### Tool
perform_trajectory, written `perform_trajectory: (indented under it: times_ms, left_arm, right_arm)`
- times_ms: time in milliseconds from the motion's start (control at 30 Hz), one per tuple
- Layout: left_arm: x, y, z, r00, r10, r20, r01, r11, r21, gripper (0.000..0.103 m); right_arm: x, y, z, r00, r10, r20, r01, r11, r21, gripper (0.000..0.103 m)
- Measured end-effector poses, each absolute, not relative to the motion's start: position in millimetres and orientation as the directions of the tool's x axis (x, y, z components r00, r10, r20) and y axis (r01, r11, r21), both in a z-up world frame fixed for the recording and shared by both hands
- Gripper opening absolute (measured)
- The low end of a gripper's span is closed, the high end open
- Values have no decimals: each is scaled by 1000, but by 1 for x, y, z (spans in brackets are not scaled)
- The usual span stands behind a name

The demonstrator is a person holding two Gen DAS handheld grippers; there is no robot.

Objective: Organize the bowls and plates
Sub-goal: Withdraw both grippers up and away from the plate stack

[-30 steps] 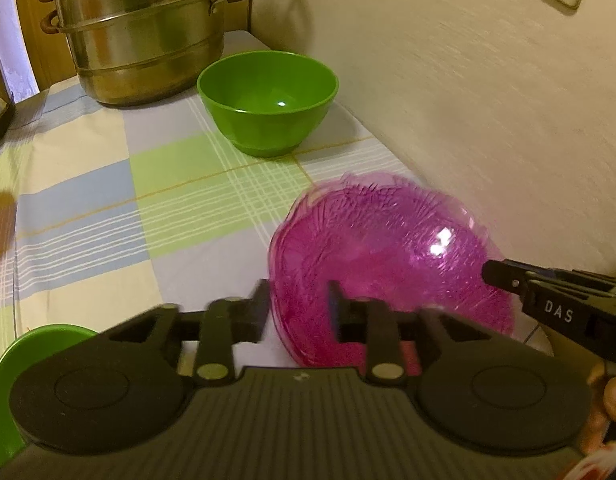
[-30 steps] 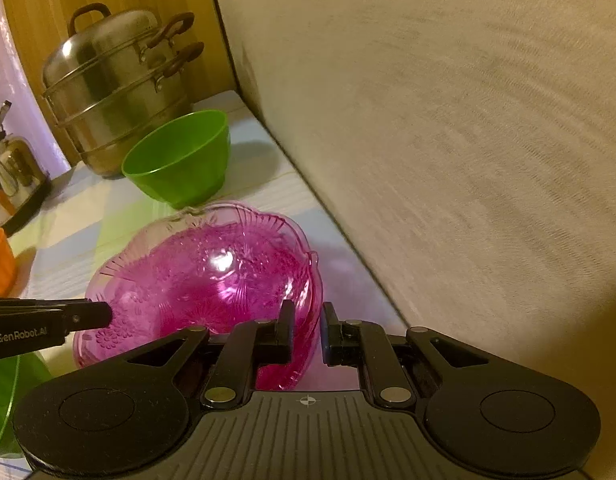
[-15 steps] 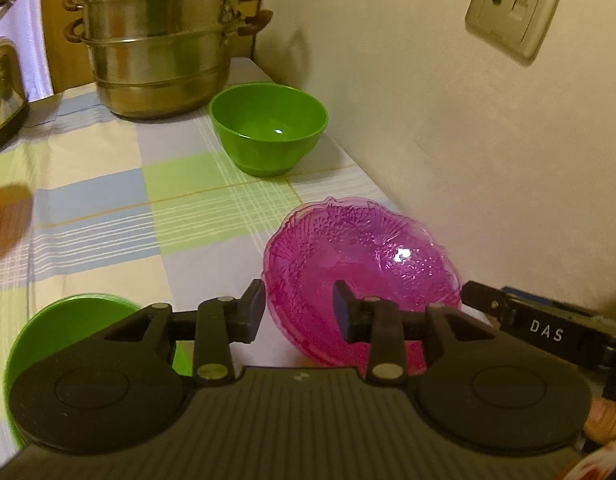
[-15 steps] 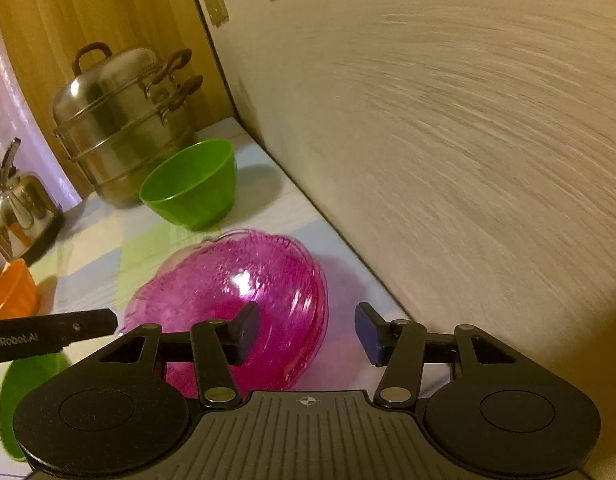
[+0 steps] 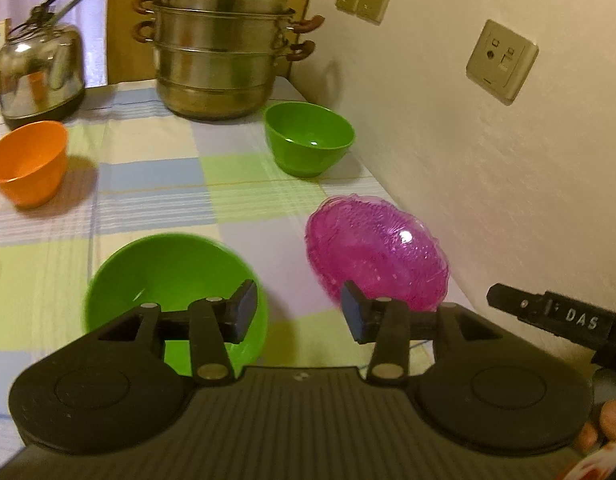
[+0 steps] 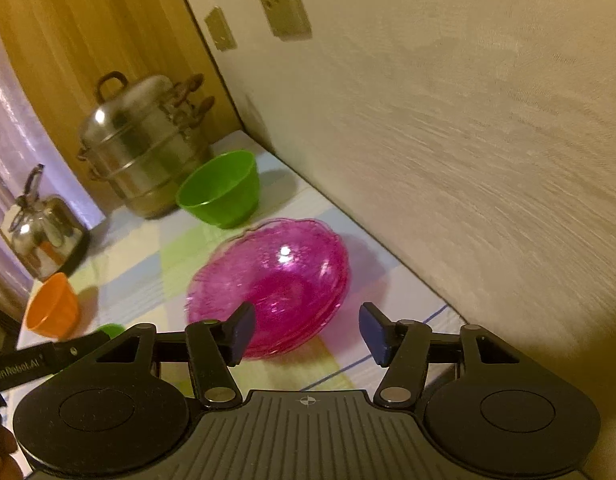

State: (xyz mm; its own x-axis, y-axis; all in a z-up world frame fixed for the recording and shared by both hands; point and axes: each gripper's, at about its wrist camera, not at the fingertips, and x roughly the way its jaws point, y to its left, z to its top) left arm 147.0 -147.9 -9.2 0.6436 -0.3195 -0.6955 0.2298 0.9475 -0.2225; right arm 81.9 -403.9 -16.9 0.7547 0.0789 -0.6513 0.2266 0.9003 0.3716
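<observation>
Item 1, my left tongs (image 5: 294,312): spread wide, holding nothing, poised above the checked tablecloth (image 5: 148,184).

Item 2, my right tongs (image 6: 304,330): also spread wide and empty, close to the wall (image 6: 468,160).

Item 3, pink glass plates (image 5: 376,252): what looks like a small stack, resting on the cloth near the wall at 1 o'clock from the left tongs, 12 o'clock from the right.

Item 4, near green bowl (image 5: 172,292): at 10 o'clock, partly behind my left finger.

Item 5, far green bowl (image 5: 310,138): at 12 o'clock, in front of the steel steamer pot (image 5: 224,44).

Item 6, orange bowl (image 5: 28,160): at 10 o'clock, far off, by the kettle (image 5: 40,68).

Handling note: I judge the bowls come next. To nest well, I would pinch the near green bowl by one rim wall, lift it level, and lower it squarely into its twin.
</observation>
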Motion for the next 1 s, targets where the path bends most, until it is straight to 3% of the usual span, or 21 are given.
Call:
perform_trajectory:
  times_ms: [233,533,833,1000]
  left_arm:
    - [113,-112,-3,676,-285,-680,167,957,-236,57]
    - [80,-72,4,715,-194,-672,71,976,-206,85]
    - [48,-38,4,753,-97,-651,-23,985,-174,87]
    - [38,-21,0,750,-108,-653,-49,975,-217,87]
  right_arm:
    - [60,-368,-3,751,127,-648,156,920,361,63]
    - [46,-319,-3,729,197,-656,65,933,353,64]
    - [38,-284,-4,713,245,-657,1,937,351,64]
    - [32,-269,-8,709,261,-656,-16,935,355,65]
